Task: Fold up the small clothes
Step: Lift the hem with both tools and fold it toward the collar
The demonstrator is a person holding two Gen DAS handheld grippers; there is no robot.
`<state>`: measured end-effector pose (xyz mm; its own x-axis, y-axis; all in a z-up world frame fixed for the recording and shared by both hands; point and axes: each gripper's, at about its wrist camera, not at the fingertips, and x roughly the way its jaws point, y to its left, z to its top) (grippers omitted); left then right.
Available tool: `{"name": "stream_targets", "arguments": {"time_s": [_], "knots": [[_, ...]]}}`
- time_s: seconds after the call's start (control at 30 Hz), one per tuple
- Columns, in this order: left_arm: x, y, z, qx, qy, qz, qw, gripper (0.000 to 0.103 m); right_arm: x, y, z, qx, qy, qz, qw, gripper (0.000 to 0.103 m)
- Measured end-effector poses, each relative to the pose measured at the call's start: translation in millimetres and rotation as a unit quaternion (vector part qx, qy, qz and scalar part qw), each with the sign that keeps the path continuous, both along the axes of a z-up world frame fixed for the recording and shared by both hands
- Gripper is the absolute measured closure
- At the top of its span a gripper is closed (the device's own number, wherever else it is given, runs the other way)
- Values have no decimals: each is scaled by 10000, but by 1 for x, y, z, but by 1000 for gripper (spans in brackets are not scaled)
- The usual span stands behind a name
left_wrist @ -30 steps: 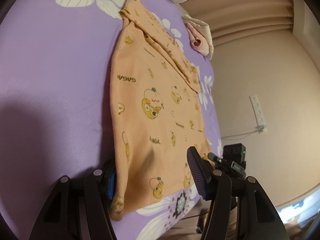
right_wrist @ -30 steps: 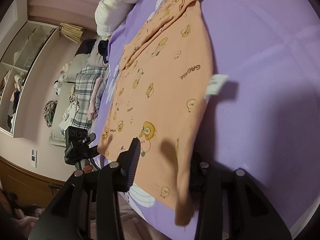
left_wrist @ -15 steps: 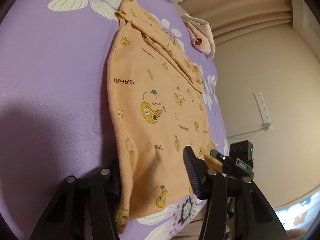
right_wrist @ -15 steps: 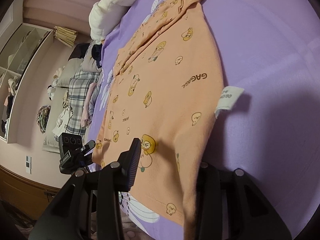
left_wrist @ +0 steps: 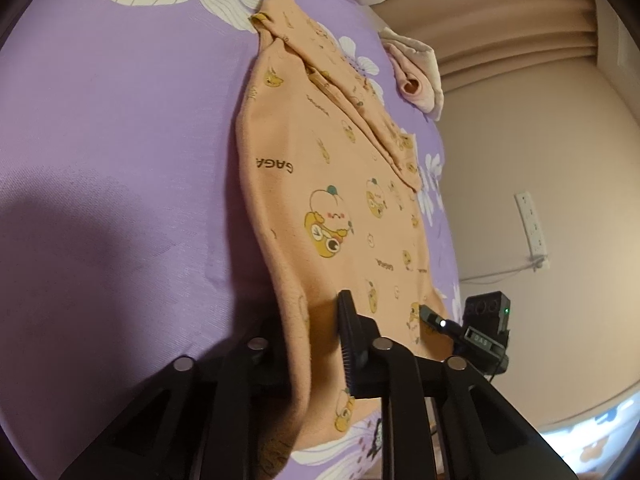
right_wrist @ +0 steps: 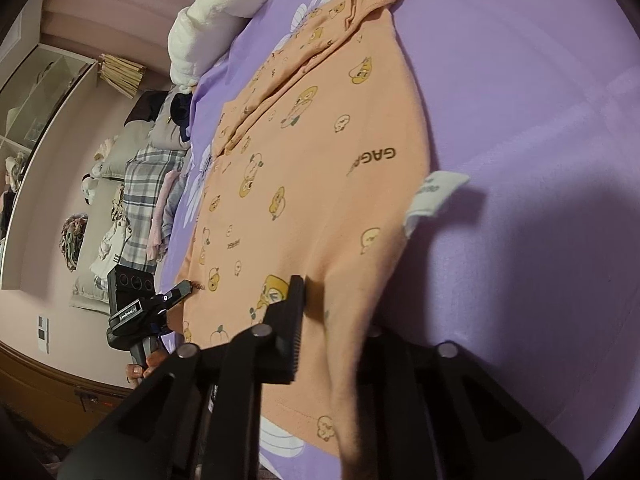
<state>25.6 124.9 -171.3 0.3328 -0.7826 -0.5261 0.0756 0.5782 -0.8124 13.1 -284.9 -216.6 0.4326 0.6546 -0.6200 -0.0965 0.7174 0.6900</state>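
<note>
Left wrist view: my left gripper (left_wrist: pixel 320 344) is closing on the hem of the orange baby shirt (left_wrist: pixel 340 200), printed "GAGA", on the purple bed sheet (left_wrist: pixel 120 160). My right gripper (right_wrist: pixel 332 320) is closing on the hem below the white tag (right_wrist: pixel 434 196).

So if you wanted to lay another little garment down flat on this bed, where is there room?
Bare purple sheet lies wide beside the orange shirt on one long side, and beyond its white tag on the other. Pillow end and clothes pile are crowded.
</note>
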Motion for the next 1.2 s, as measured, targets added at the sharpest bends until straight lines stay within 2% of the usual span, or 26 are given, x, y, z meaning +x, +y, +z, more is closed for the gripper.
{"name": "stream_targets", "arguments": {"time_s": [0.27,0.33,0.8,1.2], "knots": [[1,1,-1,-45,17,47,10000,91,2,2,2,-112,-104,66,9999,95],[0,1,0,-45,4,50,10000,95,1,3,2,-104,-115,55,9999,95],[1,0,4,-199,-125,-26,9997,98,-1,6,5,-88,-230,-61,9997,96],[6,-1,24,-471,-432,-3,9980,100,-11,-3,11,292,-577,-154,9978,97]]}}
